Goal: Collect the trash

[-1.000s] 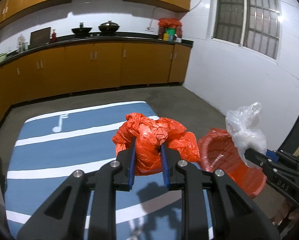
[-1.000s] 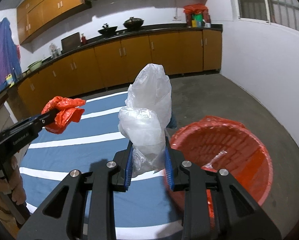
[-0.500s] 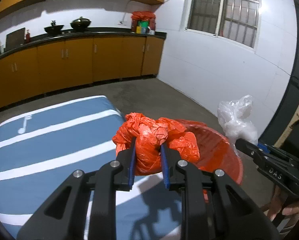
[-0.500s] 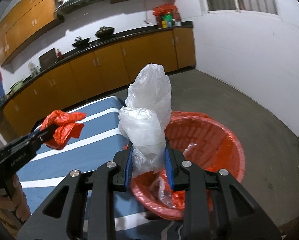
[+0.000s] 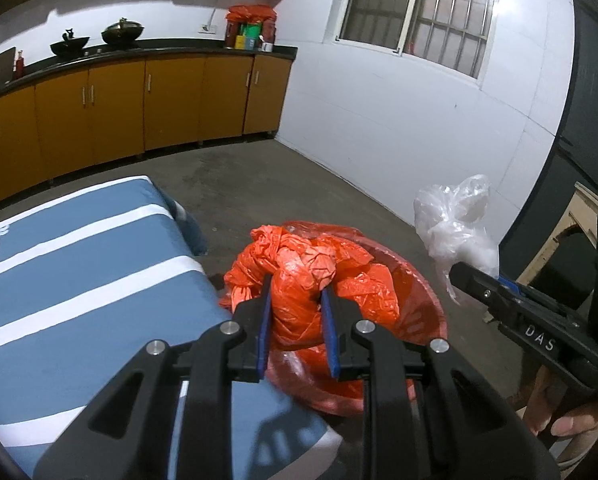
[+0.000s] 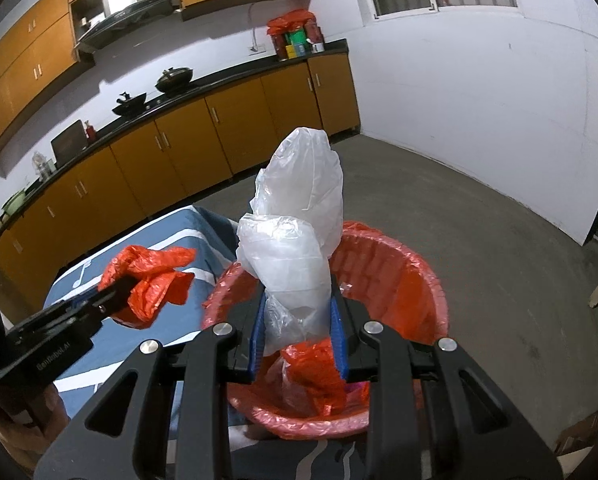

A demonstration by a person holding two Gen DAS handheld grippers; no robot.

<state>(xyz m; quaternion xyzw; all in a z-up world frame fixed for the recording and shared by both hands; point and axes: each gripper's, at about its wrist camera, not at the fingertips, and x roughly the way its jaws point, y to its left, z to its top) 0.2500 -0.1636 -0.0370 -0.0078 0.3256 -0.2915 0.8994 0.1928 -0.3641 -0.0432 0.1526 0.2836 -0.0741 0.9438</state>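
Though clamped, clear bag (image 6: 299,240) upright

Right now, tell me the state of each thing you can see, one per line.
Left gripper: shut on the orange bag.
Orange bag: crumpled, held over the bin.
Right gripper: shut on the clear bag.
Clear bag: bunched, standing up from the jaws above the bin.
Red bin: open, lined, some trash inside.
Cabinet doors: closed.
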